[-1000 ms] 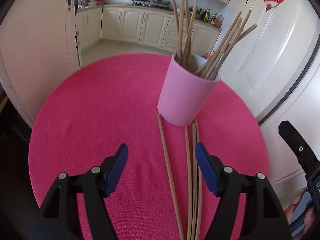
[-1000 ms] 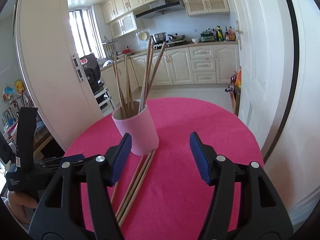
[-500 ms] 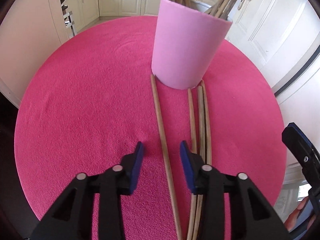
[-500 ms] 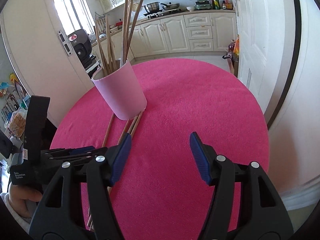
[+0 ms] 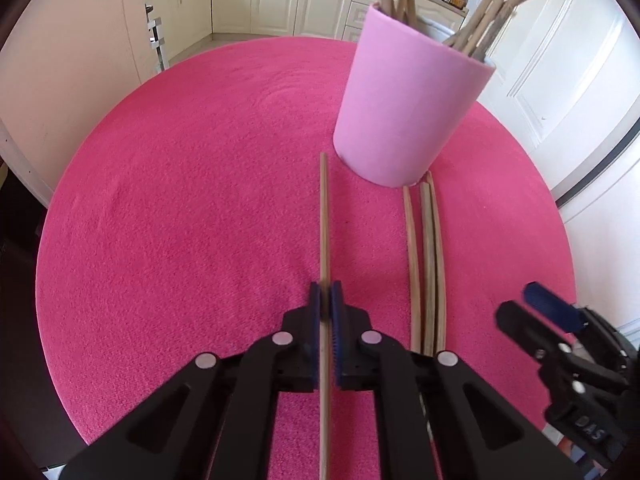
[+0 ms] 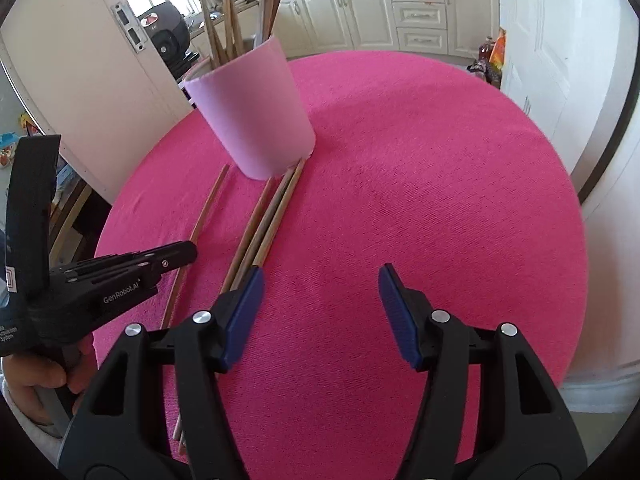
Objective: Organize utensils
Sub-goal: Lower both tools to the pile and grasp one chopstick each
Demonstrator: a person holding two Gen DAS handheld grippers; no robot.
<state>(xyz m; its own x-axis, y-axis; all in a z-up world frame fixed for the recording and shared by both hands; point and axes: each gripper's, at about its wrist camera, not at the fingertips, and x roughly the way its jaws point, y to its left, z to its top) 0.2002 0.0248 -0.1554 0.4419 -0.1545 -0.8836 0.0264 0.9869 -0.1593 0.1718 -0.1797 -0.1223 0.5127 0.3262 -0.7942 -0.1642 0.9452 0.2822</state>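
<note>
A pink cup (image 5: pixel 408 108) stands on the round pink table (image 5: pixel 180 200) and holds several wooden chopsticks (image 5: pixel 492 12). My left gripper (image 5: pixel 326 300) is shut on a single chopstick (image 5: pixel 324 216) that lies on the table left of the cup. Three more chopsticks (image 5: pixel 426 248) lie side by side, touching the cup's base. In the right wrist view the cup (image 6: pixel 256 116) is at upper left, the three chopsticks (image 6: pixel 268 224) run toward my left finger, and the held chopstick (image 6: pixel 204 216) lies further left. My right gripper (image 6: pixel 320 300) is open and empty above the table.
The left gripper (image 6: pixel 120 276) and a hand show at the left of the right wrist view; the right gripper (image 5: pixel 568 344) shows at the right of the left wrist view. White doors (image 5: pixel 568 80) stand beside the table, kitchen cabinets (image 6: pixel 420 16) beyond.
My left gripper has come down over the single chopstick and closed on it. My right gripper has tilted down toward the table and stayed open.
</note>
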